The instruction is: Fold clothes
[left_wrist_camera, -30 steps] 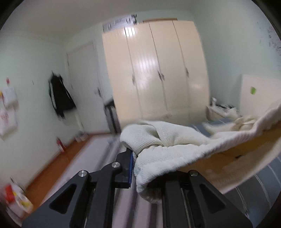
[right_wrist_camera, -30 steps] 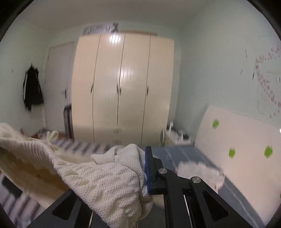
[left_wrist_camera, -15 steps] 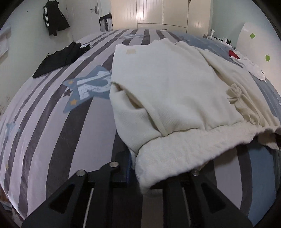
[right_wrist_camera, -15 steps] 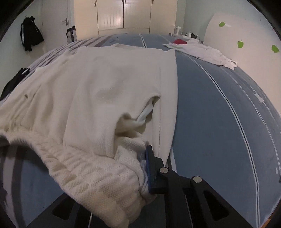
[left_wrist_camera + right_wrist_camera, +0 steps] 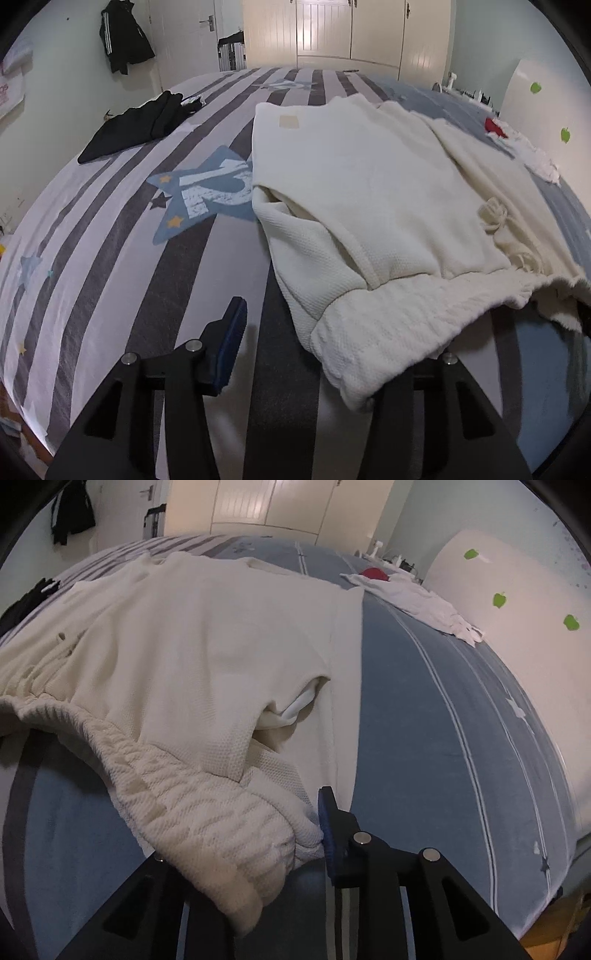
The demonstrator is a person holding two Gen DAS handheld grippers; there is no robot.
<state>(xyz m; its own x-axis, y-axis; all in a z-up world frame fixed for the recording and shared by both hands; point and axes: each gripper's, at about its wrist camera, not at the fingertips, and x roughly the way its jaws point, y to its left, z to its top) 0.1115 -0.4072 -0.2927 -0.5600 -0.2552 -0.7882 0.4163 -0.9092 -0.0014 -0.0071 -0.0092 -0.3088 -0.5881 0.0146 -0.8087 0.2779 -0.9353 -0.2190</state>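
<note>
A: Since the earlier frames, what has been changed?

B: Both grippers have been brought down from wardrobe height to the bed, and the cream waffle-knit garment [image 5: 369, 192] that was held up in the air is now laid flat on the grey-and-white striped bedsheet with a blue star print [image 5: 122, 236].

A: How is the left gripper [image 5: 332, 339] seen?

B: Its jaws are being opened. The blue-padded finger [image 5: 231, 343] at 7 o'clock is parted from the cloth, with bare sheet seen between them; the ribbed waistband [image 5: 388, 332] is draped over the other finger at 5 o'clock. No pinch is shown.

A: And the right gripper [image 5: 258, 849]?

B: Its jaws are also being opened, though only narrowly. The waistband corner [image 5: 229, 834] lies between them, touching the blue pad [image 5: 327, 830] at 5 o'clock. Whether it is pressed cannot be told.

A: Where is the garment placed overall?

B: It is spread from centre toward 12 o'clock in both views. A black garment [image 5: 136, 125] is seen at 10 o'clock in the left view, well apart, and a white crumpled cloth [image 5: 417, 602] with a red item [image 5: 375, 573] lies at 1 o'clock in the right view, near the white headboard with green apple stickers [image 5: 509, 635].
</note>
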